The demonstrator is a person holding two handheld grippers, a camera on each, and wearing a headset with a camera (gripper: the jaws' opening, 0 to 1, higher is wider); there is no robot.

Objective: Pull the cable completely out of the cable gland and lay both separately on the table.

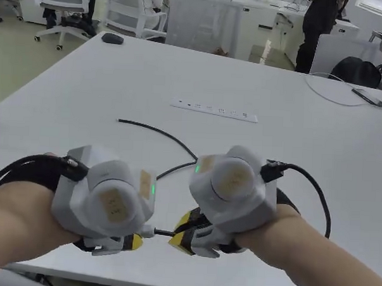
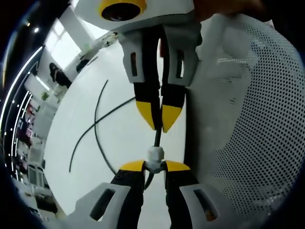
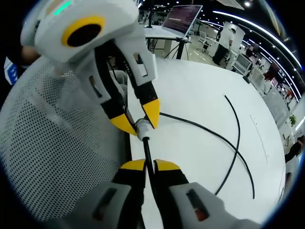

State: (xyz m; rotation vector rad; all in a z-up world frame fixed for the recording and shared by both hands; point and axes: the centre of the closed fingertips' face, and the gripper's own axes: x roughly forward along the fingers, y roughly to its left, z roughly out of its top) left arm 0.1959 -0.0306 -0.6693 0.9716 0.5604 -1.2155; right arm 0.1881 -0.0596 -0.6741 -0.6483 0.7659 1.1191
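White tabletop [image 1: 273, 159] spreads out ahead in the head view, and both grippers are held low at its near edge with their jaw tips turned toward each other. On the left, the left gripper [image 2: 155, 166] has its yellow-tipped jaws pinched onto a small white cable gland [image 2: 155, 157], with only the width of the gland's body between them. The gland sits between the two tools, by the table's near edge.

A black cable [image 2: 157, 138] comes straight out of the gland as a short taut length that runs right into the other tool. It also leaves the gland's opposite end, so it is still threaded through. From there it trails away over the table toward the far side in a loose loop that crosses itself, and its free end lies well out on the tabletop.

To the right, the right gripper [image 3: 150, 165] is clamped on that short length just beside the gland, its yellow tips almost meeting around the thin cable.

Beyond the grippers, a dark computer mouse [image 1: 112, 38] lies at the far left of the table. A white power strip [image 1: 214, 110] lies flat near the middle, and a phone [image 1: 368, 97] sits at the far right.
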